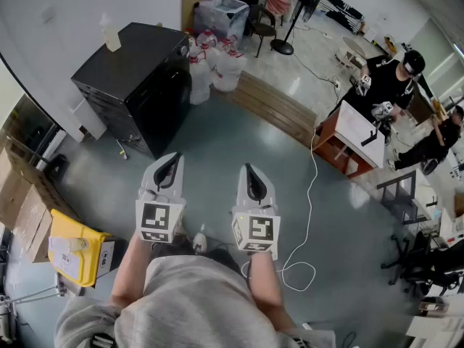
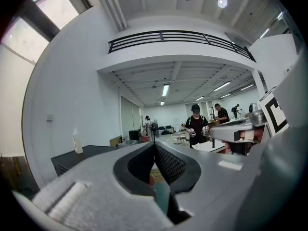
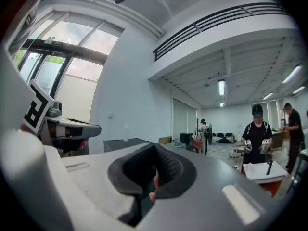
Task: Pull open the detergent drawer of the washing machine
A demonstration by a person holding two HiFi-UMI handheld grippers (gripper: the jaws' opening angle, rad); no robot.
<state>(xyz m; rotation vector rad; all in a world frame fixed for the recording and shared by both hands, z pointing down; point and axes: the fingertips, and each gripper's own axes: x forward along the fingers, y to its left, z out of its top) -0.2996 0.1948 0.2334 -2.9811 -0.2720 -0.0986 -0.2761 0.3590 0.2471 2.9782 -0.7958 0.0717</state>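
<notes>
The washing machine (image 1: 138, 78) is a black box standing against the white wall, upper left in the head view, with a white bottle (image 1: 111, 35) on its top. I cannot make out its detergent drawer. My left gripper (image 1: 172, 158) and right gripper (image 1: 249, 169) are held level side by side, well short of the machine, both shut with nothing between the jaws. In the left gripper view the shut jaws (image 2: 155, 146) point past the machine (image 2: 82, 157), which lies low on the left. In the right gripper view the shut jaws (image 3: 155, 148) point into the room, with the machine (image 3: 120, 143) just left of them.
A yellow bin (image 1: 76, 256) and cardboard boxes (image 1: 22, 209) sit at the left. White bags (image 1: 217, 60) stand beside the machine. A white cable (image 1: 312, 194) trails over the floor on the right. A desk (image 1: 359, 133) with two people near it stands at the right.
</notes>
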